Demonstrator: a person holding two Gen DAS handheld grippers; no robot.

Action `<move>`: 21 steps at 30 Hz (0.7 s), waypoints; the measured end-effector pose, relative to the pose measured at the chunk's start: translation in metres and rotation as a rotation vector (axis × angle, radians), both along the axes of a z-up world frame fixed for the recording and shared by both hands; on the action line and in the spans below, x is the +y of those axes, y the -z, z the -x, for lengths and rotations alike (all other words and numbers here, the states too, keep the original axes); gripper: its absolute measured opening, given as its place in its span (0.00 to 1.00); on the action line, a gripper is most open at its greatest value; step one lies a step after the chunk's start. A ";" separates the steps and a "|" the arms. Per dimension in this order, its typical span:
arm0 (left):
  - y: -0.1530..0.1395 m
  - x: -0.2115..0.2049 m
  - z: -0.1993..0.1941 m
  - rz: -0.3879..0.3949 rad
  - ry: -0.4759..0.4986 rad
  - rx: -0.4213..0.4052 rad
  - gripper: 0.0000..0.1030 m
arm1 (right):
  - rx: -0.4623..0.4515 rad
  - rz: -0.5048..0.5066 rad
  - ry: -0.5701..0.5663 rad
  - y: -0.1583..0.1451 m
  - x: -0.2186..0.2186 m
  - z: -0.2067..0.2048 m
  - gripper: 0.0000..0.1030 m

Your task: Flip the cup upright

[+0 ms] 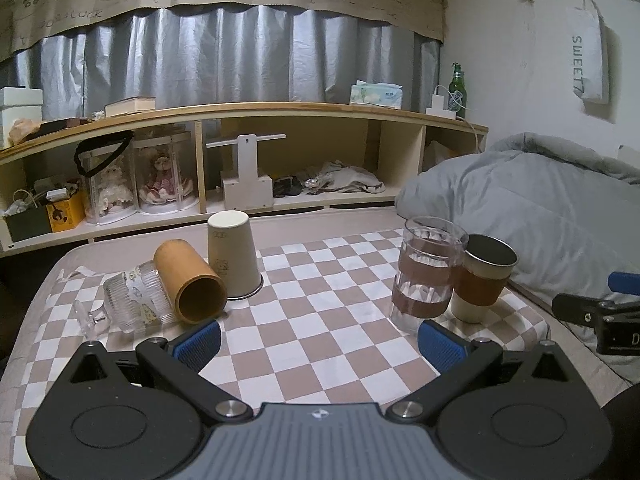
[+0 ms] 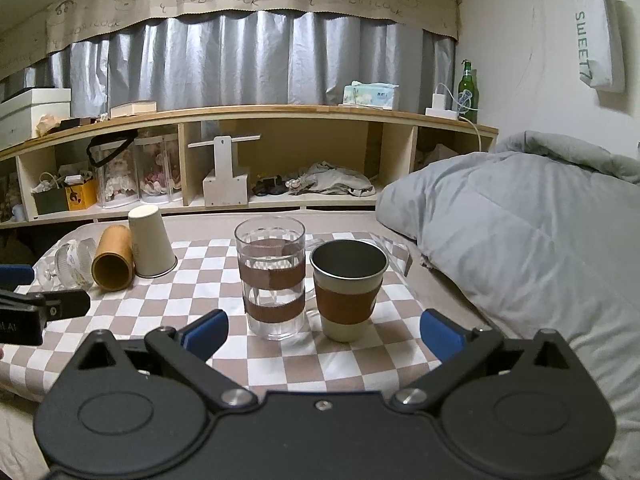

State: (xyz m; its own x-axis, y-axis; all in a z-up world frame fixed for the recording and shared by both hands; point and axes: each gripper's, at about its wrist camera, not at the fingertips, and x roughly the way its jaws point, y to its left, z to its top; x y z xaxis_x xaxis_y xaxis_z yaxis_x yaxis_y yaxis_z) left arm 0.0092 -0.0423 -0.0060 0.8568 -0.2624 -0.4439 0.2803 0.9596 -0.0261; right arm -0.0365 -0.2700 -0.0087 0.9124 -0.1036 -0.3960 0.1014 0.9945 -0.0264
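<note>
The cream paper cup (image 1: 234, 258) stands mouth down on the checkered cloth (image 1: 320, 280), toward the far left of the group, so this is the one I judge needs flipping upright. Touching its left side, a tan cardboard tube (image 1: 190, 284) lies on its side with its open end facing me, and a ribbed clear glass (image 1: 132, 302) lies toppled just beyond the tube; both crowd the cup on that side, leaving its right side free to approach.

Well apart to the right, a clear glass with brown bands (image 1: 424, 276) and a steel-rimmed cup in a brown sleeve (image 1: 480, 280) stand upright, just beside each other, needing nothing.

My left hand-held gripper (image 1: 320, 348) hovers low over the cloth, blue pads spread wide and holding nothing, aimed between the two groups. My right hand-held gripper (image 2: 324, 336) is likewise wide open and empty, facing the two upright cups. Each shows at the edge of the other's view.

The cloth is spread on a bed; a grey duvet (image 1: 540, 208) is bunched to the right and a wooden shelf (image 1: 240, 110) of clutter runs behind. The soft bedding probably makes any cup tippy when set down.
</note>
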 end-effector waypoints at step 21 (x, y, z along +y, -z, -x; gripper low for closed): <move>0.000 0.004 0.000 0.006 -0.012 0.002 1.00 | 0.014 -0.013 0.000 0.002 -0.001 -0.002 1.00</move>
State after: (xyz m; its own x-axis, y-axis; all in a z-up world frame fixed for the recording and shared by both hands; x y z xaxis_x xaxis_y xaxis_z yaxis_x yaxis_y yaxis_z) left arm 0.0096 -0.0385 -0.0058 0.8590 -0.2550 -0.4440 0.2691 0.9626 -0.0324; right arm -0.0349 -0.2712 -0.0106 0.9068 -0.0983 -0.4099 0.1009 0.9948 -0.0152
